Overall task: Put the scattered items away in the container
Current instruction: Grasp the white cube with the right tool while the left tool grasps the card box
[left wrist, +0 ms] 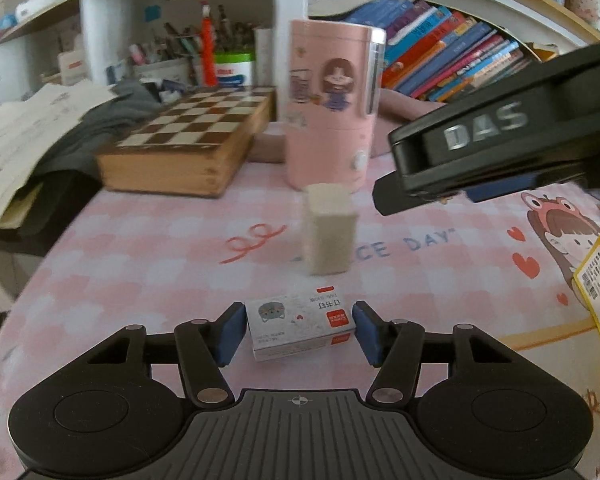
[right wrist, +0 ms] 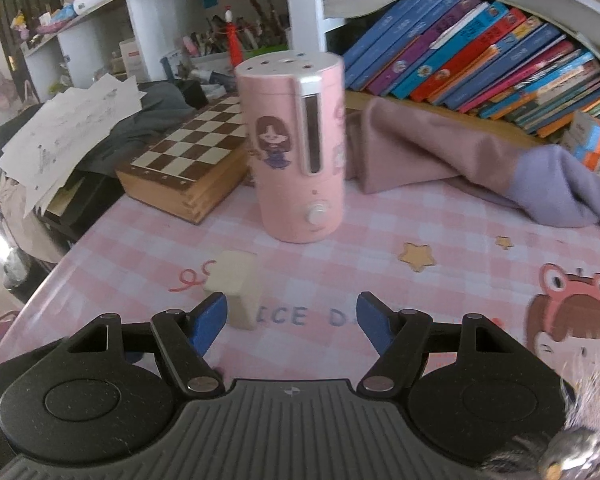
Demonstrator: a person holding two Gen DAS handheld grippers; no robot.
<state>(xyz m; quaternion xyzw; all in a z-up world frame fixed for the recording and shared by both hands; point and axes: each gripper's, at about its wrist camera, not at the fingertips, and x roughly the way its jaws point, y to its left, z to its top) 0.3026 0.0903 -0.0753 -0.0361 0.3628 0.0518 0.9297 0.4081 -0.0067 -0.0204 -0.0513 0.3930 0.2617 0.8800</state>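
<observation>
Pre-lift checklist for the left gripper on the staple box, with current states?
1. Staple box sits between the left gripper pads: ok.
2. Pads pressing both box ends: cannot tell; they sit right at the ends.
3. Box centred in the jaws: ok.
4. Right gripper clear of the box: ok, open and empty.
5. Beige block clear of the lift path: ok, it stands apart, farther back.
6. Pink container opening reachable: cannot tell; only small holes show on top.

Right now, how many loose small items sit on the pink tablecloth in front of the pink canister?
2: staple box between the left gripper pads; beige block upright, nearer the canister. More may be hidden.
</observation>
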